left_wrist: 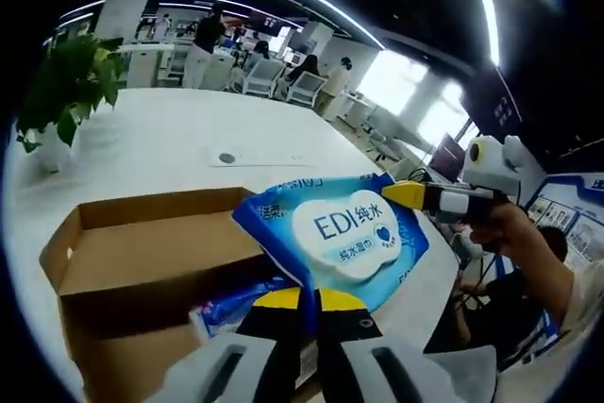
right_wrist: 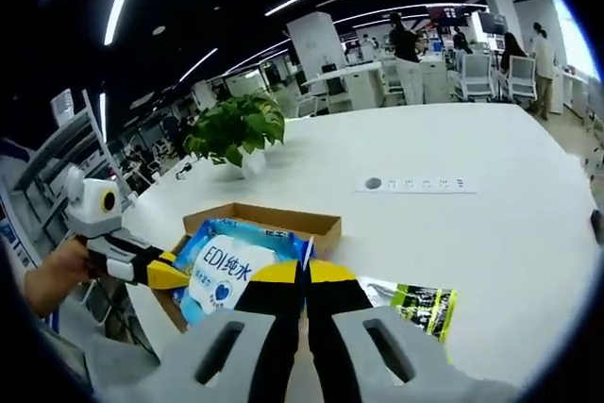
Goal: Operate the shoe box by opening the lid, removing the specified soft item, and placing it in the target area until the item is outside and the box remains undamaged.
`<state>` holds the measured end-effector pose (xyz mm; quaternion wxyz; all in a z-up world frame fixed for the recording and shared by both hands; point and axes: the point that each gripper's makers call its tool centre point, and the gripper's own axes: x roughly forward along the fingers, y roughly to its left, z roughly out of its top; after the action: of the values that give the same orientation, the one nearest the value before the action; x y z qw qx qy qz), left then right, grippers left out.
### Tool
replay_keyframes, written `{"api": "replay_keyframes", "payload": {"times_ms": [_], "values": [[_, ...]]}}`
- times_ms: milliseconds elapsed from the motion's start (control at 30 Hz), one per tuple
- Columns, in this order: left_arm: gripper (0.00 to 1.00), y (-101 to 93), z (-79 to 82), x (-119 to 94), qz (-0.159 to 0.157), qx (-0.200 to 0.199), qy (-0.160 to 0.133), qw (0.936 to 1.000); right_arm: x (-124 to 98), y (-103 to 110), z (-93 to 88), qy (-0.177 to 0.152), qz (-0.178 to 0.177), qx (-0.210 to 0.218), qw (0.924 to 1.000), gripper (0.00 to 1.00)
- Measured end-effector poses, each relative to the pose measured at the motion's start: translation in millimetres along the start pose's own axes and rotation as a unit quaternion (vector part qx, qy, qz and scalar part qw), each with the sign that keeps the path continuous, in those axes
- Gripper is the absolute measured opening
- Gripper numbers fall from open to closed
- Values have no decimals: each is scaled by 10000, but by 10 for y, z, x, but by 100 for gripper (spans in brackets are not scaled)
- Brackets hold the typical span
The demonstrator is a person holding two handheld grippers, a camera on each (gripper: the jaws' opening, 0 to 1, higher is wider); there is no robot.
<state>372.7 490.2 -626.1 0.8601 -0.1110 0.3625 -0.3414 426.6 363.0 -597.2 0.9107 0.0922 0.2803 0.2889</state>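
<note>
Left gripper (left_wrist: 309, 301) fingers are together, clamped on the near edge of the wet-wipes pack (left_wrist: 335, 233), yellow tips pinching the soft plastic film. Right gripper (right_wrist: 304, 276) fingers are also together, on the other edge of the same pack (right_wrist: 225, 269). In the left gripper view the right gripper's yellow tip (left_wrist: 408, 194) meets the pack's far right corner, with a person's hand (left_wrist: 505, 233) behind it on the handle. In the right gripper view the left gripper (right_wrist: 162, 269) comes in from the left, touching the pack's left edge, hand (right_wrist: 58, 276) behind it. Pack is a flat, glossy blue pouch, slightly crumpled, with a white oval label reading "EDI" plus Chinese text and a small blue heart. It is held between both grippers over the right part of the shoe box (left_wrist: 142, 252), partly overlapping its rim. Box is plain brown corrugated cardboard, rectangular, open on top, matte inside walls; it sits on the smooth white bench (left_wrist: 170, 139). Another blue-white soft packet (left_wrist: 231, 307) lies just under the pack by the box's near right edge. A green and black foil sachet (right_wrist: 425, 307) lies flat on the bench right of the box. A potted leafy plant (right_wrist: 236, 134) stands at the far left, a grey socket strip (right_wrist: 415, 183) mid-bench.
</note>
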Motion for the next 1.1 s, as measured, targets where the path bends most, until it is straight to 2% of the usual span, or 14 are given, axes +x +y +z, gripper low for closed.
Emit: {"api": "replay_keyframes", "payload": {"times_ms": [333,733,1100], "values": [[2,-269,76,314,-104,152,59,9998,-190,-327,40,-30,-168,128,9998,0],[2,-552,110,687,-264,324,174,9990,-411,-699,-5,-14,-374,280,9989,0],[2,-630,-9,1078,-302,469,497,9972,-431,-1065,-216,146,-633,446,9969,0]]}}
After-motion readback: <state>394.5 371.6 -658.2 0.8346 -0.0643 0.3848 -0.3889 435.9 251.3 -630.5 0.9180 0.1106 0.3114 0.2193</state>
